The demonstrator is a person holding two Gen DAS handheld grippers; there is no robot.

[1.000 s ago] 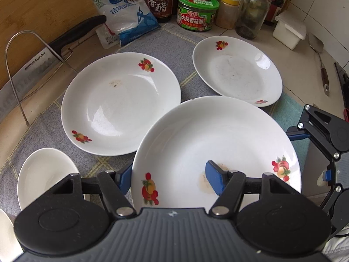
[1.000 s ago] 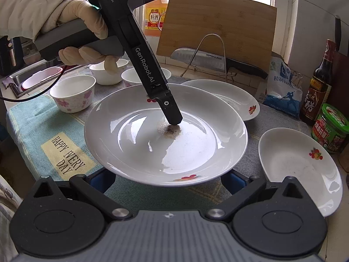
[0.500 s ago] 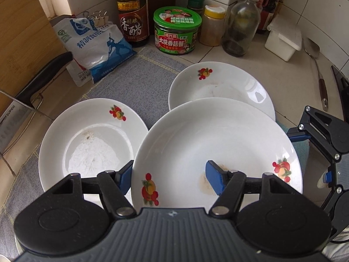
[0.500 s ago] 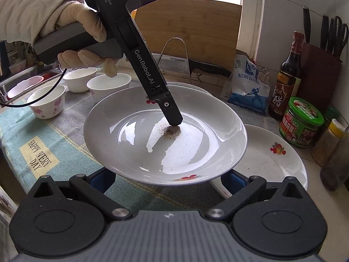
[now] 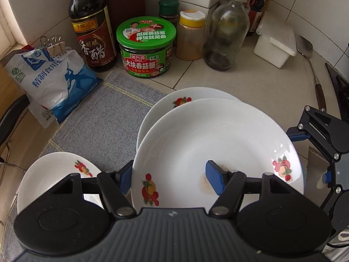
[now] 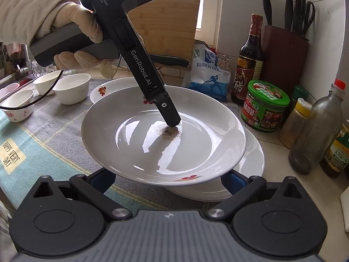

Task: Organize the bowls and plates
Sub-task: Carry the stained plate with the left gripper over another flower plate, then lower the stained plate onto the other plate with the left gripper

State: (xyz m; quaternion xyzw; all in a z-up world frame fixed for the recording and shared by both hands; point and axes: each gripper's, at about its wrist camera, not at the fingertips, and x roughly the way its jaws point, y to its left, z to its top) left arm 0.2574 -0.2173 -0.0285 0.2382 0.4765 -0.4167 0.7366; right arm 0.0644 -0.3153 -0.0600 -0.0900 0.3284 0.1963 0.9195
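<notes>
Only right view (image 6: 65,88) shows bowls, sink-side

Plate (image 5: 218,135) in your left gripper (image 5: 169,175): glossy white glazed ceramic. Beyond your fingers, woven matt cloth mat (image 5: 104,118), clear glass bottle (image 5: 226,28), crinkly plastic salt bag (image 5: 52,80). Gripper body matt black plastic.

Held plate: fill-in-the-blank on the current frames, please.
Of left gripper and right gripper, the ____ one clamps the held plate.
The right gripper's jaws stand ____.
The held plate hangs over a second ____.
The jar beside the vinegar bottle has a ____ lid.
Missing: left; open; plate; green.
</notes>
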